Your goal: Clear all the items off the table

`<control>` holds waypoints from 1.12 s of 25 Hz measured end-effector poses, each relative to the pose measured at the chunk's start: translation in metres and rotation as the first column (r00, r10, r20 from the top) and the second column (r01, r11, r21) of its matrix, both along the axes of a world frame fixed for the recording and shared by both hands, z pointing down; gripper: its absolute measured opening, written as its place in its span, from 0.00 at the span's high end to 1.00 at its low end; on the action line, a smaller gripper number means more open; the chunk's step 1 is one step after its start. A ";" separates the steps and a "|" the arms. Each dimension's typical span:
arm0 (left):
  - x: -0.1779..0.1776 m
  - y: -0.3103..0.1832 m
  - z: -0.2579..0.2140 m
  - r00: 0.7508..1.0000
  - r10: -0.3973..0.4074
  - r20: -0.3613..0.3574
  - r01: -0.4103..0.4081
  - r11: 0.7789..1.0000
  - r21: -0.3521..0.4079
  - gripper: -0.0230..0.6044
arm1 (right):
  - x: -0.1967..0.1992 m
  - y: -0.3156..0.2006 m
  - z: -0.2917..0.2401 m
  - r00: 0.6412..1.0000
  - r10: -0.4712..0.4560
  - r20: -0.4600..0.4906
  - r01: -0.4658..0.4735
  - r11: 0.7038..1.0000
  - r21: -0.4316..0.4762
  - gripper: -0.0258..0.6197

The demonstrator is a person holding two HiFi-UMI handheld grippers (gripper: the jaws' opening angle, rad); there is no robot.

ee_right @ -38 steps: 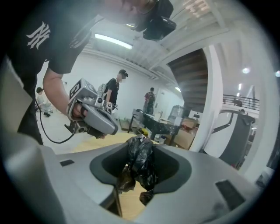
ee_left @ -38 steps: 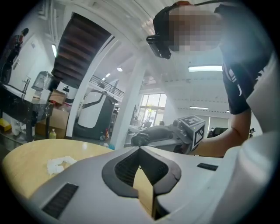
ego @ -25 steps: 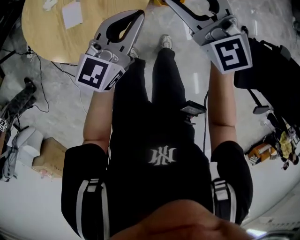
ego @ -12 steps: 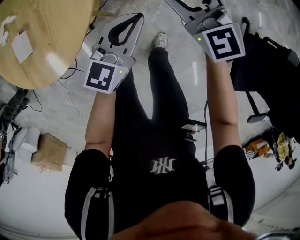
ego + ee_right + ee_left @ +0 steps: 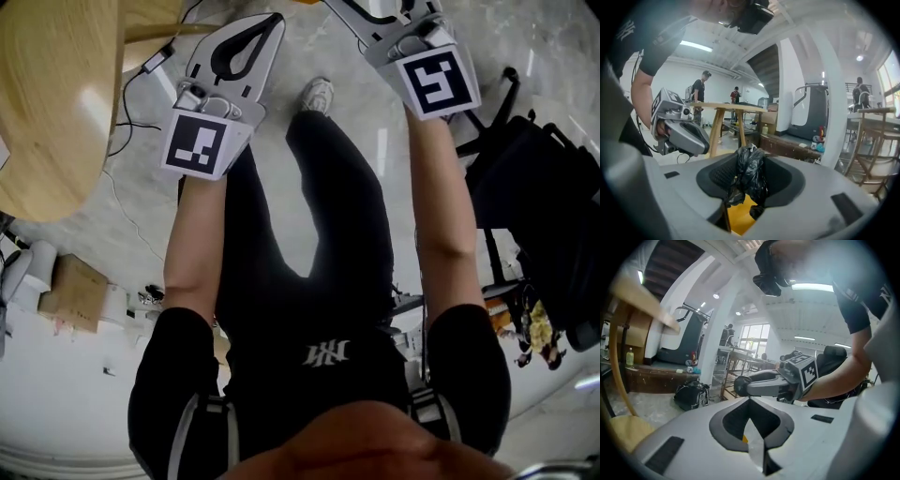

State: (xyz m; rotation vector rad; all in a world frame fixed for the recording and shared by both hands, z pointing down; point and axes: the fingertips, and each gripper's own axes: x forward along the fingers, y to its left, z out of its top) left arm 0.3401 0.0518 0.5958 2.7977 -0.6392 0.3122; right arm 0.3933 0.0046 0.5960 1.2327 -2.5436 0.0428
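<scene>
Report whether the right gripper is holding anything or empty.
Holding. The right gripper is shut on a crumpled black plastic bag, pinched between its jaws in the right gripper view.

Forearms outstretched; left tongs tight on paper slip, right tongs on black bag.

Head camera's looking steeply down my front to the floor — left tongs and right tongs at the top. Each tongs camera rides close, nearly level along its jaws, facing across at the other — the right one also shares the bench with overhead.
</scene>
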 end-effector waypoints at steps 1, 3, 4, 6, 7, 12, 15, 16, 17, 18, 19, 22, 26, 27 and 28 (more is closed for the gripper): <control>0.002 -0.001 0.013 1.000 -0.003 0.003 0.003 1.000 -0.003 0.95 | 0.002 0.000 0.015 1.000 -0.004 0.002 0.004 1.000 -0.007 0.68; 0.005 -0.003 0.039 1.000 -0.011 0.010 0.011 1.000 -0.018 0.95 | 0.003 -0.002 0.047 1.000 -0.008 0.009 0.008 1.000 -0.028 0.68; 0.005 -0.004 0.052 1.000 -0.014 0.018 0.015 1.000 -0.027 0.95 | 0.003 -0.002 0.064 1.000 -0.011 0.006 0.011 0.999 -0.047 0.68; 0.003 -0.010 0.077 0.999 -0.020 0.037 0.021 0.999 -0.036 0.95 | 0.004 -0.005 0.094 1.000 -0.015 -0.005 0.014 0.997 -0.080 0.68; 0.003 -0.014 0.087 0.999 -0.023 0.042 0.025 0.999 -0.038 0.95 | 0.005 -0.008 0.106 1.000 -0.014 -0.005 0.013 0.996 -0.088 0.68; -0.003 -0.025 0.129 0.997 -0.005 0.076 0.008 0.999 -0.042 0.95 | 0.008 -0.019 0.165 1.000 -0.004 -0.027 0.000 0.991 -0.133 0.68; -0.006 -0.033 0.147 0.997 -0.002 0.073 0.006 0.999 -0.049 0.95 | 0.008 -0.026 0.195 0.999 0.006 -0.033 -0.011 0.986 -0.166 0.68; -0.007 -0.036 0.152 0.998 -0.004 0.069 0.008 0.999 -0.054 0.95 | 0.007 -0.027 0.205 0.999 0.011 -0.033 -0.017 0.984 -0.178 0.68; -0.009 -0.037 0.157 0.998 -0.007 0.067 0.010 0.998 -0.057 0.95 | 0.006 -0.027 0.214 0.999 0.015 -0.034 -0.021 0.982 -0.188 0.68; -0.010 -0.037 0.162 0.998 -0.008 0.067 0.012 0.998 -0.060 0.95 | 0.005 -0.027 0.222 0.999 0.015 -0.035 -0.022 0.980 -0.197 0.68; -0.012 -0.037 0.167 0.998 -0.008 0.069 0.012 0.998 -0.063 0.95 | 0.003 -0.026 0.229 0.999 0.013 -0.037 -0.020 0.979 -0.203 0.68; -0.015 -0.038 0.177 0.998 0.000 0.070 0.005 0.997 -0.071 0.95 | -0.003 -0.026 0.247 0.999 -0.003 -0.045 -0.007 0.976 -0.216 0.67; -0.017 -0.036 0.180 0.998 0.007 0.067 -0.002 0.996 -0.085 0.95 | -0.004 -0.028 0.261 0.999 -0.002 -0.043 -0.008 0.972 -0.236 0.67; -0.017 -0.036 0.180 0.998 0.009 0.066 -0.003 0.996 -0.086 0.95 | -0.004 -0.028 0.263 0.999 -0.003 -0.040 -0.006 0.971 -0.240 0.66; -0.016 -0.034 0.179 0.998 0.010 0.064 -0.004 0.996 -0.087 0.95 | -0.004 -0.029 0.265 0.999 -0.005 -0.037 -0.004 0.970 -0.244 0.64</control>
